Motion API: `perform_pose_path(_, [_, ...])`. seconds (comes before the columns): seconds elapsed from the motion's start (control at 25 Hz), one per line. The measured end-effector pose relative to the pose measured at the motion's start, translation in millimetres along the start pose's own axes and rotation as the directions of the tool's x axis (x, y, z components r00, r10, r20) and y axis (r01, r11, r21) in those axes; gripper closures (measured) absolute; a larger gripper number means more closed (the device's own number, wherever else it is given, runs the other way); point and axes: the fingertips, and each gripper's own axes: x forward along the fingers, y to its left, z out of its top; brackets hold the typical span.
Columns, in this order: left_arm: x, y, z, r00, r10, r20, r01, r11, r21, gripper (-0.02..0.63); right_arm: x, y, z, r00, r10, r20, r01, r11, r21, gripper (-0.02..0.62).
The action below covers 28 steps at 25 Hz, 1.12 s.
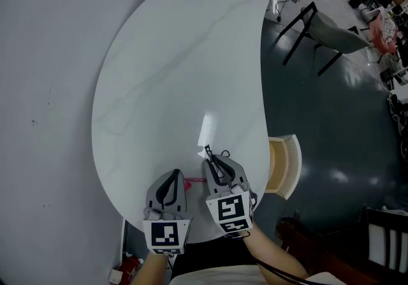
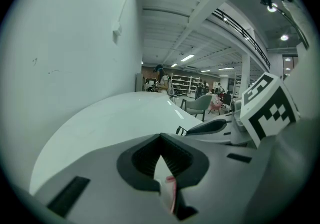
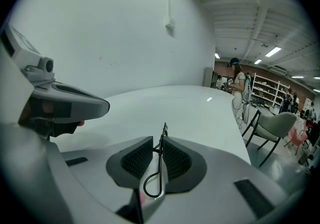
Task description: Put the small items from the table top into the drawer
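Note:
My right gripper [image 1: 210, 161] [image 3: 159, 140] sits low over the near edge of the white table [image 1: 178, 73]. It is shut on a thin black wire clip [image 3: 159, 160]. The clip's tip [image 1: 207, 150] pokes out past the fingertips, and its wire loop hangs back between the pads. Close on its left is my left gripper [image 1: 176, 175] [image 2: 161, 137], its tips meeting with nothing gripped between them. A small pink and white item [image 1: 195, 180] [image 2: 169, 193] lies on the table between and under the two grippers, mostly hidden by them.
The drawer [image 1: 285, 166] stands pulled open at the table's right side, pale wood inside. A grey wall runs along the left. A chair [image 1: 331, 32] stands on the dark floor at the far right, another chair back [image 1: 386, 245] at the near right.

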Motion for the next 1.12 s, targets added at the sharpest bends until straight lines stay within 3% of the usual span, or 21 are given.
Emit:
perform_pose_path(0.52, [-14.5, -1.8, 14.7, 1.000, -0.007, 0.027, 0.007, 1.000, 0.016, 0.589, -26.5, 0.3, 24.6, 0.997, -0.019, 0.072, 0.017, 1.000, 0.026, 0.523])
perform_pose_path(1.12, [-48.6, -19.8, 65.2, 0.996, -0.057, 0.065, 0.053, 0.996, 0.068, 0.589, -100.0, -7.0, 79.7, 0.987, -0.077, 0.139, 0.073, 0.997, 0.036, 0.526])
